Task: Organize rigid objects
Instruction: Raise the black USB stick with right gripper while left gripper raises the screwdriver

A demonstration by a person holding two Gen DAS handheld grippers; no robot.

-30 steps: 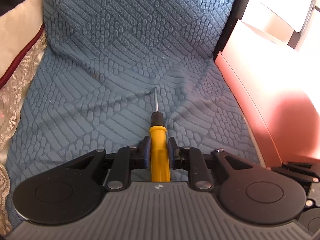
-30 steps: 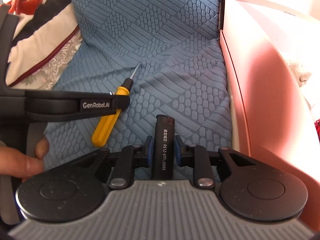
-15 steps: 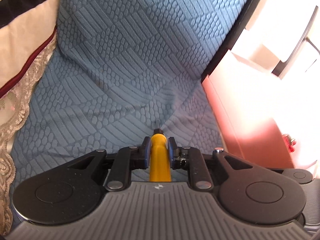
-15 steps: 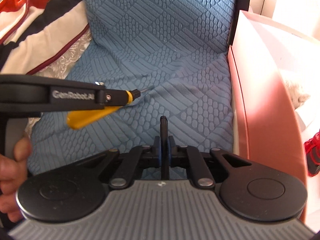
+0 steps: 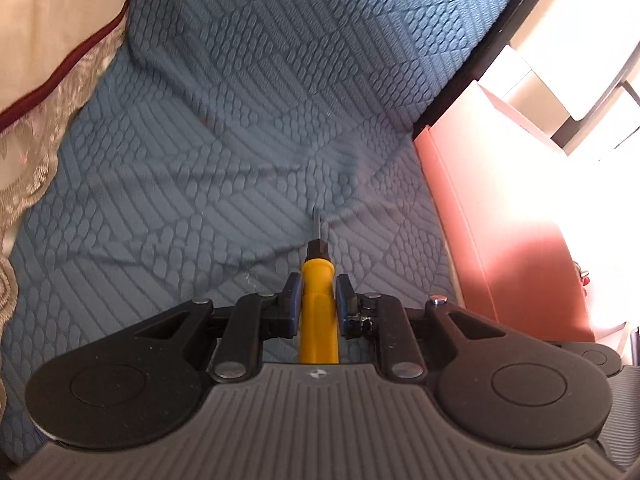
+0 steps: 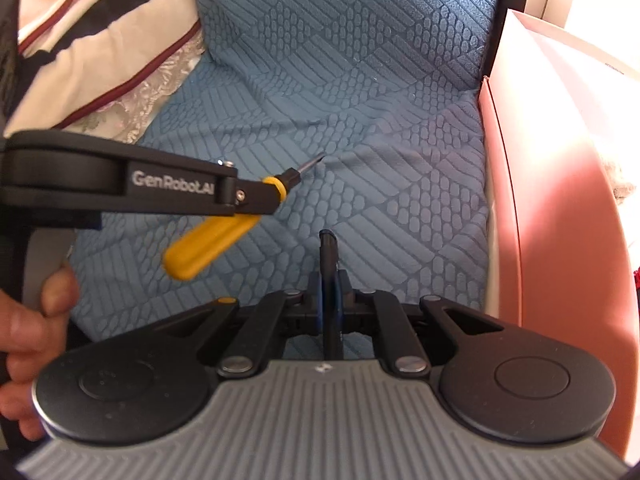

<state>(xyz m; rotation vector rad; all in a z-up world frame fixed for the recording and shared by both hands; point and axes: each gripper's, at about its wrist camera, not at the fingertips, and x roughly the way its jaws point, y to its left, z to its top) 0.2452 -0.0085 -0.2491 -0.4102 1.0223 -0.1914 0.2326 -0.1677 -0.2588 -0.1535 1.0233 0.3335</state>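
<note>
My left gripper is shut on a yellow-handled screwdriver, shaft pointing forward, held above the blue textured cushion. The same screwdriver shows in the right wrist view, held by the left gripper in the air at the left. My right gripper is shut on a black lighter, seen edge-on, above the cushion. A pink box stands at the right, also in the left wrist view.
A striped cloth with lace trim lies at the left, and shows in the left wrist view. A fluffy thing and a red item sit inside the pink box. White furniture stands beyond it.
Both grippers have lifted their objects off the cushion. The lighter has turned edge-on in the right gripper. The left gripper with the screwdriver has moved right, toward the pink box.
</note>
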